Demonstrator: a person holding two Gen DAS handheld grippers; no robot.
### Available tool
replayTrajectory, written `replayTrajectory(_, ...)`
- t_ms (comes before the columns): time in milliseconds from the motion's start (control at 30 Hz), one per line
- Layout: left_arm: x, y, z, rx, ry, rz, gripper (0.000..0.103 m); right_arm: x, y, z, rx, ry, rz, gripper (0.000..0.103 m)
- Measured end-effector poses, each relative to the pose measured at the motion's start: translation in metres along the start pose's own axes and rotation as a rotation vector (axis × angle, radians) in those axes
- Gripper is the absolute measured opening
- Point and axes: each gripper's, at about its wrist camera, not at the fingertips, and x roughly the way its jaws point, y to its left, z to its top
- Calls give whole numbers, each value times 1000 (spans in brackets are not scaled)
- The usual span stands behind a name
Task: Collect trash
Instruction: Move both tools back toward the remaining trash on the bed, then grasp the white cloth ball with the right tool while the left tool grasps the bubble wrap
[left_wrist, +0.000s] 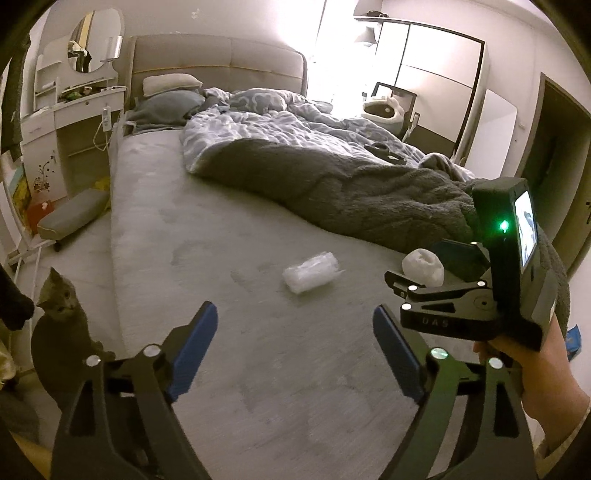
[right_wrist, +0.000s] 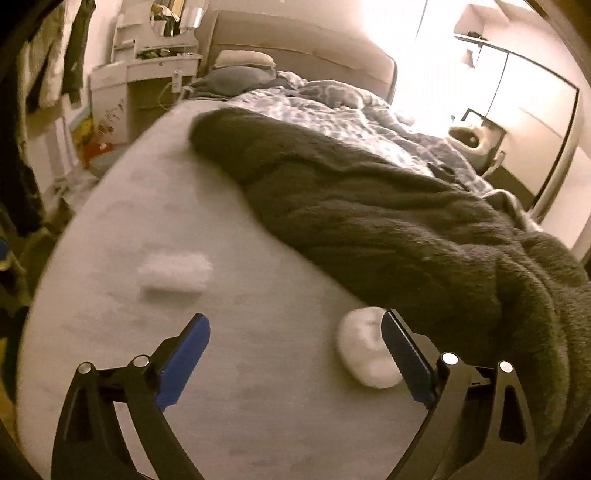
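Reaching over the grey bed sheet (right_wrist: 229, 413), the right gripper (right_wrist: 295, 354) has its blue pads spread wide, holding nothing; the crumpled white tissue wad (right_wrist: 364, 350) lies just inside its right pad, touching or nearly so. The left gripper (left_wrist: 295, 350) hovers equally agape, the clear crinkled plastic wrapper (left_wrist: 311, 271) ahead of it. Pickup seems underway: shifting right to centre the wad, then closing.

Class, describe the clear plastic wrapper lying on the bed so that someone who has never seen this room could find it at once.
Start at the big bed, on its bare grey half beside the dark fleece blanket. Near the foot lie two pale scraps: the plastic wrapper sits out in the open. Unlike the round, opaque white wad nearer the blanket's edge, it is flat, crinkled and see-through.
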Motion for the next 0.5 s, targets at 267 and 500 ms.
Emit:
replayTrajectory(267,25,-2,3,-76,30,2,95,27,-23,-10,5,63,-34,96)
replayTrajectory(500,38,-3,5,-134,52,16,95,47,-37,-22,17,120,-29,87)
